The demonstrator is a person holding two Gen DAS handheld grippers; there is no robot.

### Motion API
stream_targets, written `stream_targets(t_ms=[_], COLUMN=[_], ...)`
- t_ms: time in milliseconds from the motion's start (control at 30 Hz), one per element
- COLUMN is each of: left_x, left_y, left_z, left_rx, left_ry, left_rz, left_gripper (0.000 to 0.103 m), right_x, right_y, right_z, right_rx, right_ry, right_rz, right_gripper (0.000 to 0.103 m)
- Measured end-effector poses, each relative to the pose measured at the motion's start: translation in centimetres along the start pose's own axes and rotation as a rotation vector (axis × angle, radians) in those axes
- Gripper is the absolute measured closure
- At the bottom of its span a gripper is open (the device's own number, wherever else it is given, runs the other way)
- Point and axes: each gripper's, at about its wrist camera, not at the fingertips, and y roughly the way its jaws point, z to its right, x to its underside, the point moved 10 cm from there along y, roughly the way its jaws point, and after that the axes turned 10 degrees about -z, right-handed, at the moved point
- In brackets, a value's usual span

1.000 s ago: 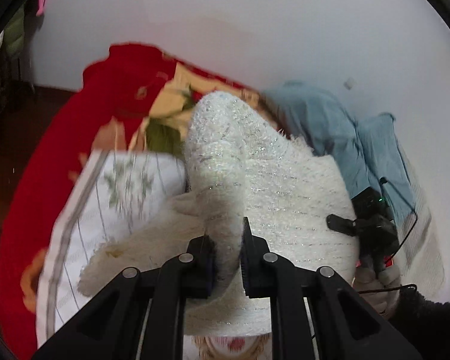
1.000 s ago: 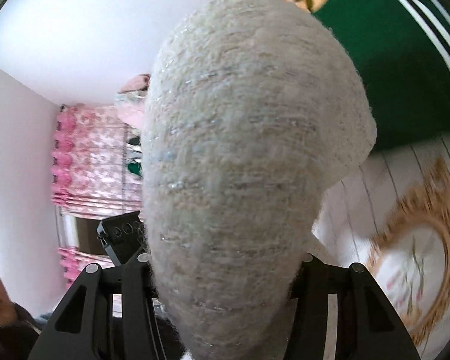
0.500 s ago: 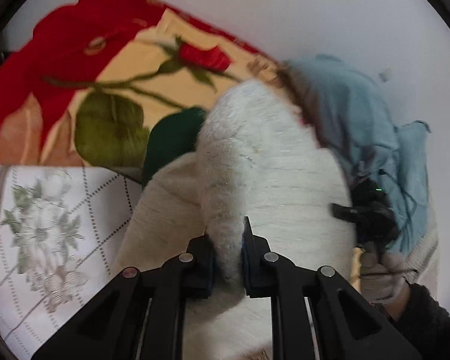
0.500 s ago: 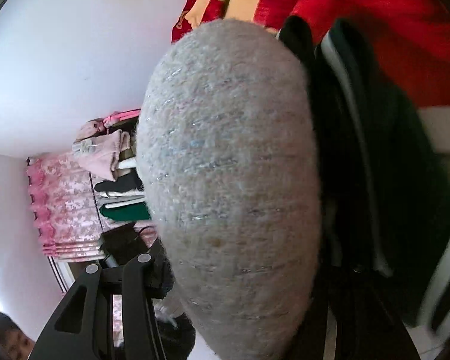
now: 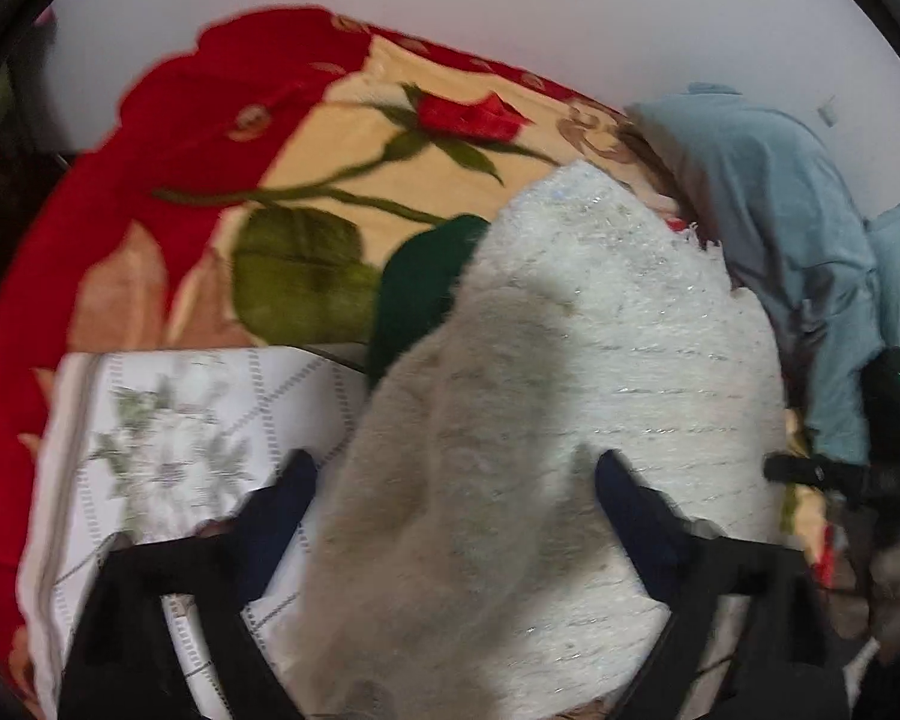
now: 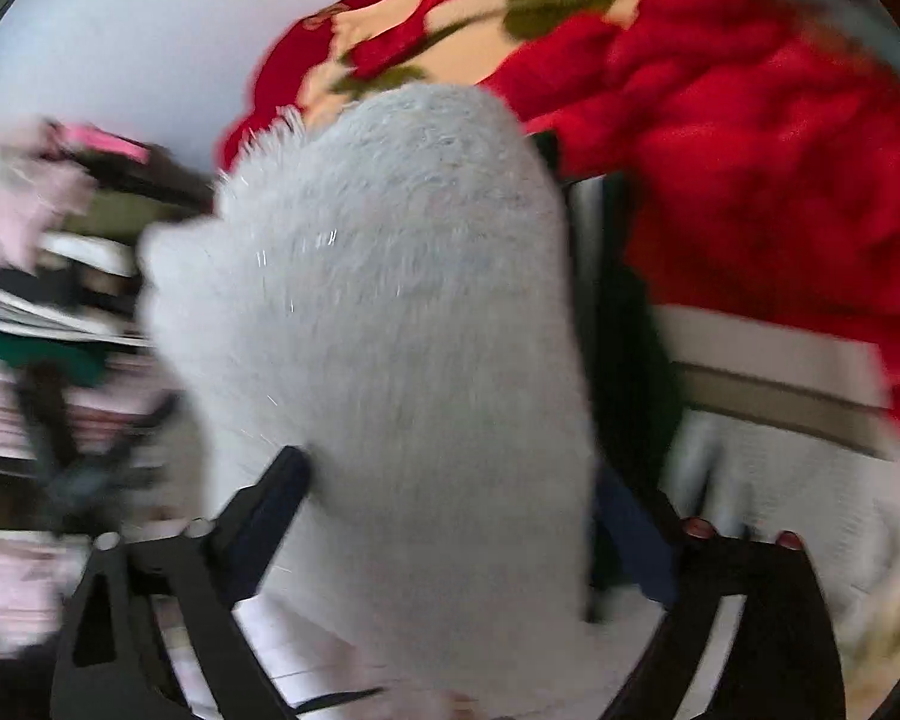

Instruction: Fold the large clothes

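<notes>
Two grippers hover over one fuzzy white garment (image 5: 600,360), and we take that garment as our landmark. Furthest to its left in the left wrist view lies the white floral sheet (image 5: 168,438) on the bed, with the red rose blanket (image 5: 342,180) beyond it and a dark green cloth (image 5: 420,282) peeking out at the garment's left edge. Our left gripper (image 5: 456,480) sits over the garment's near left part, its jaws opening, the pile between them but neither pad pressing on it. The garment stretches away from this gripper, its long axis running up and to the right toward the pale blue cloth (image 5: 768,210). At the garment's right edge, our right gripper (image 6: 450,480) is likewise opening; in its own view a rounded hump of the white pile rises between the spread fingers, apparently loose. We judge the fold just laid down, with the left gripper nearer the garment's near edge for the next pickup.
</notes>
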Motion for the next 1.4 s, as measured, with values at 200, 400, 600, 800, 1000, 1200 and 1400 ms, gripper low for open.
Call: stream_targets(t_ms=[200, 400, 600, 800, 1000, 1200, 1400], left_x=[2.1, 5.0, 7.7, 10.6, 14.4, 19.1, 21.8], left_y=[-3.1, -7.0, -13.0, -20.5, -28.5, -35.8, -41.2], left_z=[0.2, 2.0, 3.8, 5.3, 7.0, 9.0, 10.6], left_rx=[-0.227, -0.266, -0.28, -0.302, -0.311, -0.29, -0.26], left_ry=[0.011, 0.023, 0.034, 0.069, 0.122, 0.156, 0.152], left_rz=[0.06, 0.082, 0.111, 0.161, 0.206, 0.23, 0.251], left_gripper=[0.004, 0.002, 0.001, 0.001, 0.001, 0.001, 0.002], right_x=[4.0, 10.2, 16.0, 22.2, 29.4, 36.2, 41.7], right_y=[-2.7, -5.7, -10.3, -17.2, -24.0, -30.1, -36.7], right_z=[1.5, -2.5, -6.8, -12.1, -16.8, -21.3, -25.1], right_rx=[0.395, 0.544, 0.577, 0.55, 0.571, 0.58, 0.57], right_ry=[0.019, 0.072, 0.078, 0.096, 0.083, 0.067, 0.076], right_rz=[0.169, 0.234, 0.273, 0.325, 0.39, 0.441, 0.498], right_gripper=[0.0, 0.0, 0.0, 0.0, 0.0, 0.0, 0.0])
